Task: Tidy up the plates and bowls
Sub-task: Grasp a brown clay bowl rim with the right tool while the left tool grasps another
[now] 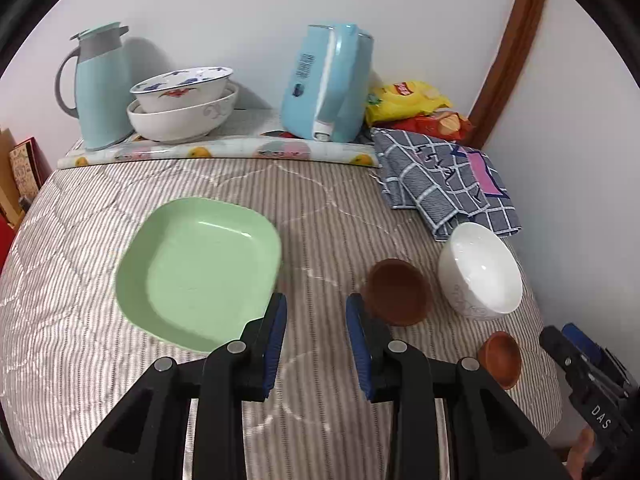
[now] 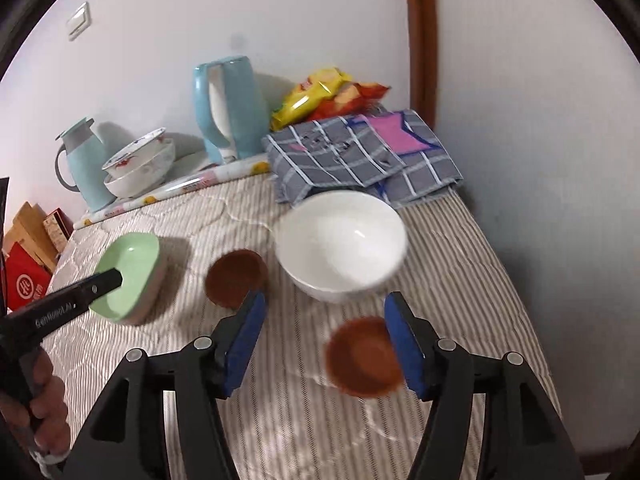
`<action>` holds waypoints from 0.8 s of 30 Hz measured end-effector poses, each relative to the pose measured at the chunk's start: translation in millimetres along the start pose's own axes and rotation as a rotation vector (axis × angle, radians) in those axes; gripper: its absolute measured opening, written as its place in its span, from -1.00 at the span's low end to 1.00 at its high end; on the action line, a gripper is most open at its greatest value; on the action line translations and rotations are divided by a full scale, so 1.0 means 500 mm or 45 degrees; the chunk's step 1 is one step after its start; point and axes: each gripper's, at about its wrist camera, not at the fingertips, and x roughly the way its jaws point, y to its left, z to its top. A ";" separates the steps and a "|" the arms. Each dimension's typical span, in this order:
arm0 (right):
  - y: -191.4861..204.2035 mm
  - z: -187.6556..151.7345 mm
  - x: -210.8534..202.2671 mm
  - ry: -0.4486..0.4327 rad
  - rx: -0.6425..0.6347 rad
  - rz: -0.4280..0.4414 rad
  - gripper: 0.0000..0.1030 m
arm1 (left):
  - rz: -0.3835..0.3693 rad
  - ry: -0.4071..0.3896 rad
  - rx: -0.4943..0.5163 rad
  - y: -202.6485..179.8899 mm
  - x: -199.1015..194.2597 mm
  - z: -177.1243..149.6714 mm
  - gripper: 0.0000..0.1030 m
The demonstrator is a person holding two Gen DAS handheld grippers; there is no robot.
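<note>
Both grippers are empty rn. Right hand-held gripper [image 2: 323, 332] has its jaws spread wide, and the small brown bowl [image 2: 362, 356] sits nearest it, just inside the right finger, on the striped quilted bed [image 2: 460, 264]. Left hand-held gripper [image 1: 316, 338] is open too, jaws apart w/ nothing between them, hovering btw the green square plate [image 1: 198, 270] and the bigger brown bowl [image 1: 398, 292].

Next out is the white bowl [image 2: 340, 244], beside the brown ones, with a grey checked cloth [image 2: 360, 152] behind it. Far back by the wall: two patterned bowls already nested [image 1: 184, 106], a pale blue thermos jug [image 1: 98, 88], a blue kettle [image 1: 328, 84] and snack bags [image 1: 408, 98].

Handling guess: the brown ones look like light plastic or wood, stiff, so pinch the rim wall, one finger in and one out. White bowl looks ceramic, so heavier, glazed, prob slippery and chippable; grab the rim firmly and set it down gently. Green plate looks like light plastic w/ a raised lip, lip is the only real hold. Soft bed means stuff may tilt when pressed, so don't push down
</note>
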 end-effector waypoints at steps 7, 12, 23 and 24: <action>-0.076 -0.022 0.032 0.084 0.075 -0.018 0.20 | 0.040 0.045 0.040 -0.045 0.033 -0.004 -0.43; -0.100 -0.033 0.057 0.121 0.102 0.000 0.20 | 0.044 0.096 0.044 -0.062 0.072 -0.005 -0.43; -0.131 -0.043 0.107 0.150 0.153 0.032 0.20 | 0.028 0.157 0.053 -0.077 0.137 -0.003 -0.43; -0.132 -0.043 0.110 0.152 0.154 0.037 0.20 | 0.022 0.159 0.048 -0.076 0.141 -0.002 -0.43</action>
